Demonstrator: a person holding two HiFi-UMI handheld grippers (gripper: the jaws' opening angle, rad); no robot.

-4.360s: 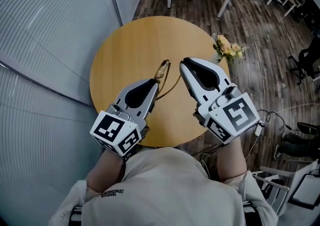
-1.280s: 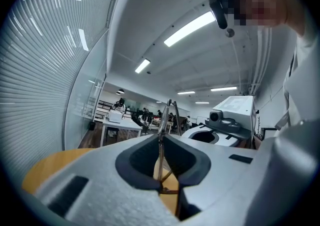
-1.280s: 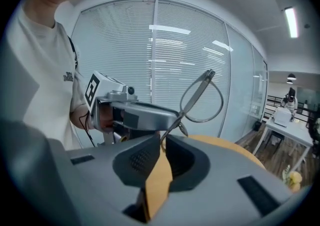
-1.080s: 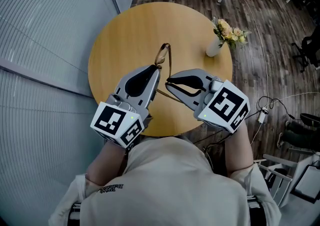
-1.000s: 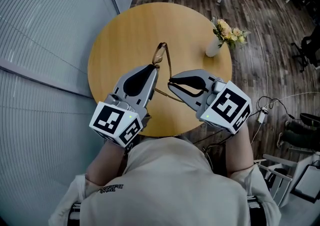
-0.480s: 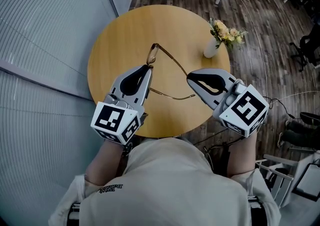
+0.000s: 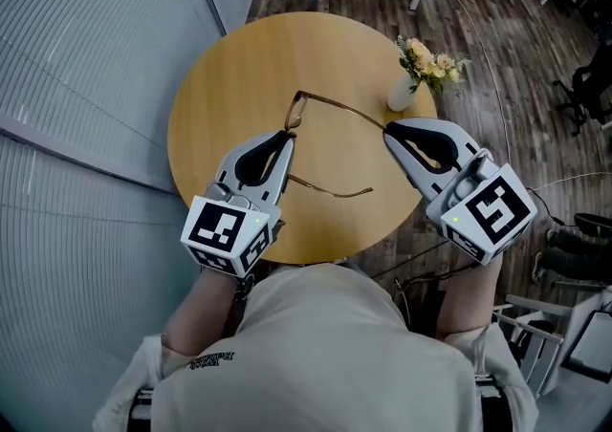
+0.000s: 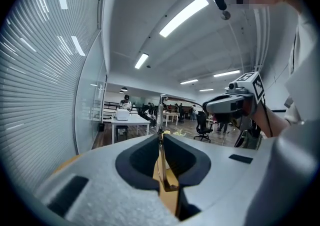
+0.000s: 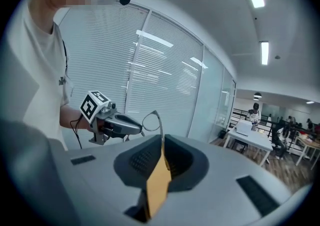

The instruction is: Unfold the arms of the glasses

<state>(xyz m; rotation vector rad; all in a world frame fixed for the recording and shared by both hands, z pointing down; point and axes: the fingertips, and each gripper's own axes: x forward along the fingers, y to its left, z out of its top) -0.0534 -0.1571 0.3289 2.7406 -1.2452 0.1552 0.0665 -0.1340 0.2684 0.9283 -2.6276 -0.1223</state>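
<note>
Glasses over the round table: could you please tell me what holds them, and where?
Left tool clamps the thin gold wire-framed glasses by the lens frame; right tool clamps the tip of one unfolded arm.

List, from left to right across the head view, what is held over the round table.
left hand-held gripper → glasses → right hand-held gripper

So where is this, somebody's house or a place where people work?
Most likely a big open office or lab, not a house. There are white desks, a black office chair, long strip lights on the ceiling and tall blinds.
</note>
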